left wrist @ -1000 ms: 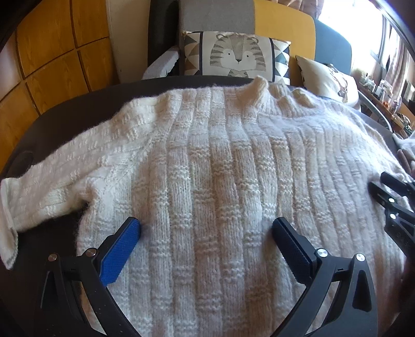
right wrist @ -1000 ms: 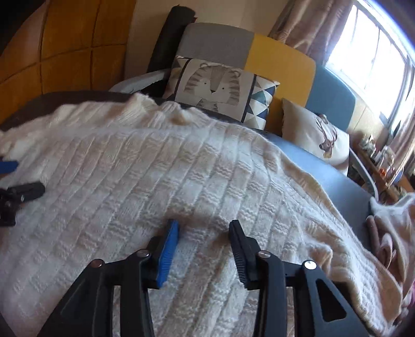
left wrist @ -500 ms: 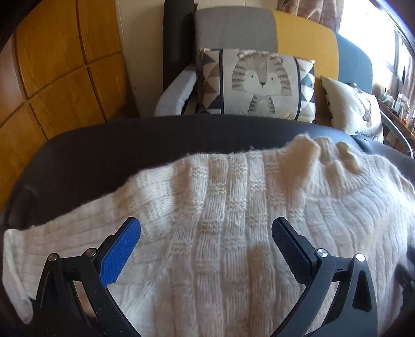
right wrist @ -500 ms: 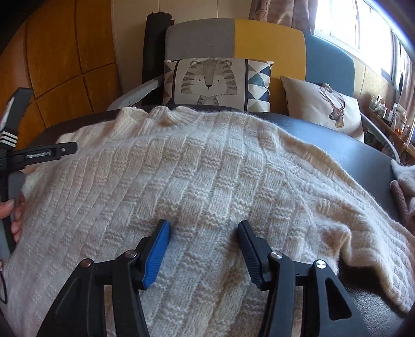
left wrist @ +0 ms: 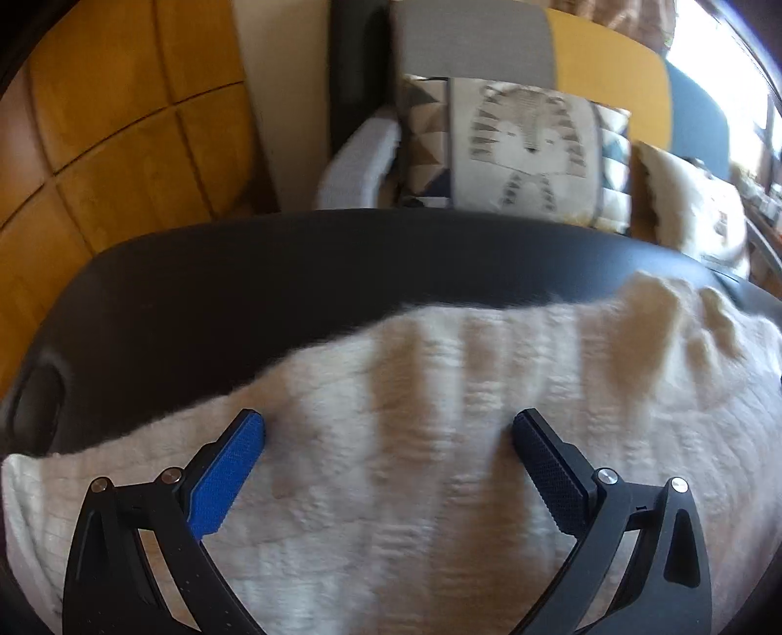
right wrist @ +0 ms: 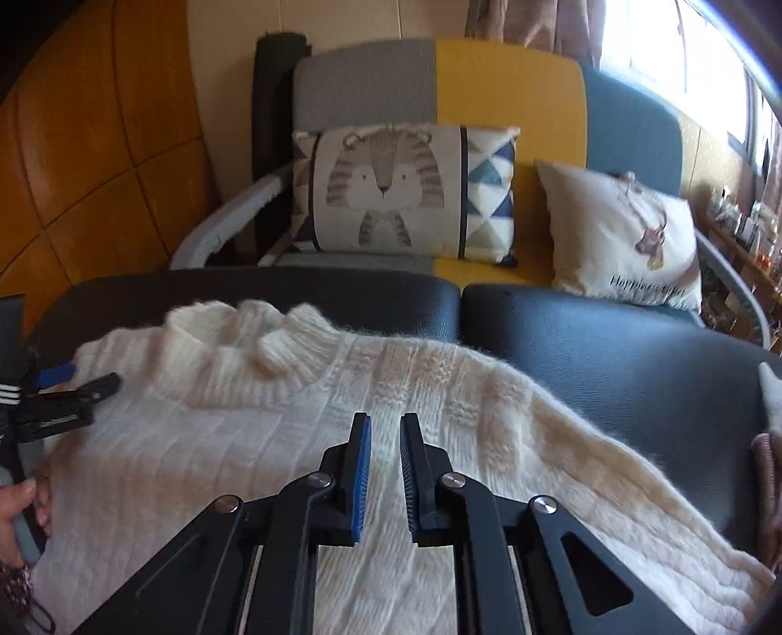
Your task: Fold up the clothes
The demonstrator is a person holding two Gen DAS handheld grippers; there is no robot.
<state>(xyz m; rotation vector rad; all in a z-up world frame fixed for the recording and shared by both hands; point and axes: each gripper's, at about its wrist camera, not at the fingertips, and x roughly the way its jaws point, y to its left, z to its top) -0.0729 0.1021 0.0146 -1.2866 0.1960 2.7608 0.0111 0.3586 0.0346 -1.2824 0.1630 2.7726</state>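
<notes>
Cream knit sweater (right wrist: 415, 391) on black table (right wrist: 611, 351); right gripper (right wrist: 385, 430) jaws closing, nothing pinched between them; left gripper (left wrist: 388, 430) spread wide above sweater.

- A home living room, by every sign.
- At twelve o'clock, a sofa (right wrist: 508, 93) with grey, yellow and blue back panels.
- Leaning on it, a tiger-print cushion (right wrist: 391, 190); at two o'clock, a cream cushion (right wrist: 630, 234) with a deer drawing and lettering.
- Upper right, a bright window (right wrist: 660, 44) with a curtain (right wrist: 518, 24) beside it.
- At three o'clock, a ledge crowded with small jars and knick-knacks (right wrist: 743, 220), too small to make out.
- At ten o'clock, warm wooden wall panels (right wrist: 93, 161).
- In the foreground, a dark padded surface (right wrist: 611, 351) with a cream knitted sweater (right wrist: 342, 430) spread over it.
</notes>
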